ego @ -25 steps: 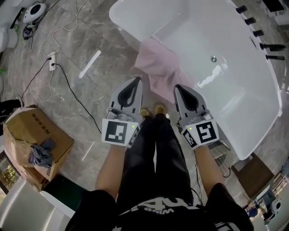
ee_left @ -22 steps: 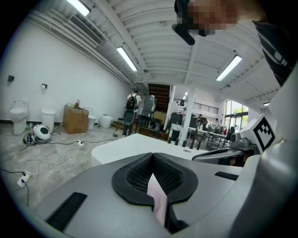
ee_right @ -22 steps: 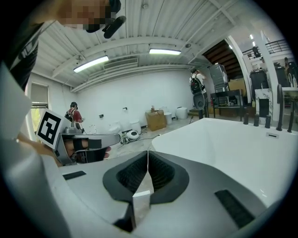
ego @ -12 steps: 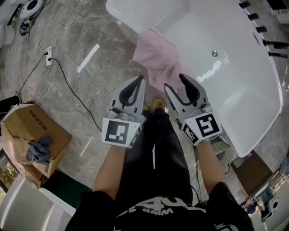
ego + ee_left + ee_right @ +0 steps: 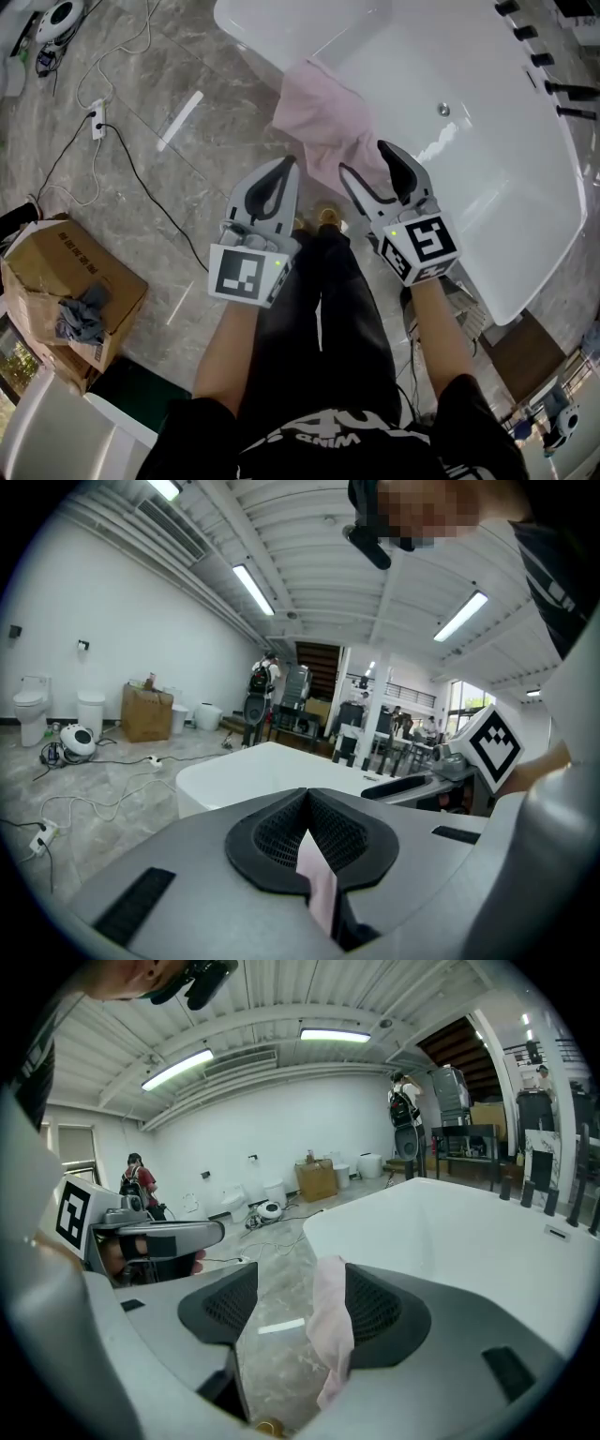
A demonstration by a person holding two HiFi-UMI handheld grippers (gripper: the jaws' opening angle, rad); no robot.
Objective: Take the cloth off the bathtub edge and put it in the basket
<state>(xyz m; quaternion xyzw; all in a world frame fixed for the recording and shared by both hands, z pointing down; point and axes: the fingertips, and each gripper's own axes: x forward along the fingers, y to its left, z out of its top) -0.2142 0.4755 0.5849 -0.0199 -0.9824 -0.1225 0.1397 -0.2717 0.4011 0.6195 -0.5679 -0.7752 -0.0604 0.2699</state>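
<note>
A pink cloth [image 5: 323, 117] hangs over the near rim of the white bathtub [image 5: 525, 234]. My right gripper [image 5: 367, 161] is at the cloth's lower edge. Its jaws have just been opening and now stand open. In the right gripper view the cloth [image 5: 330, 1335] hangs in the gap of the gripper [image 5: 300, 1288], close to the right-hand pad, with no pad pressing on it. My left gripper [image 5: 287, 167] is shut and holds nothing, just left of the cloth. In the left gripper view a pink strip shows through the slit below the shut jaws of the gripper [image 5: 307, 799].
A wire-mesh thing [image 5: 462, 317] lies partly hidden under my right arm beside the tub. A cardboard box [image 5: 75, 286] with a grey-blue rag [image 5: 82, 314] stands on the marble floor at left. Cables and a power strip [image 5: 97, 122] trail there. Black taps [image 5: 553, 89] line the tub's far side.
The right gripper's jaws went from shut to wide open, and it moved forward up to the cloth's lower edge. The left gripper stayed put and shut.
</note>
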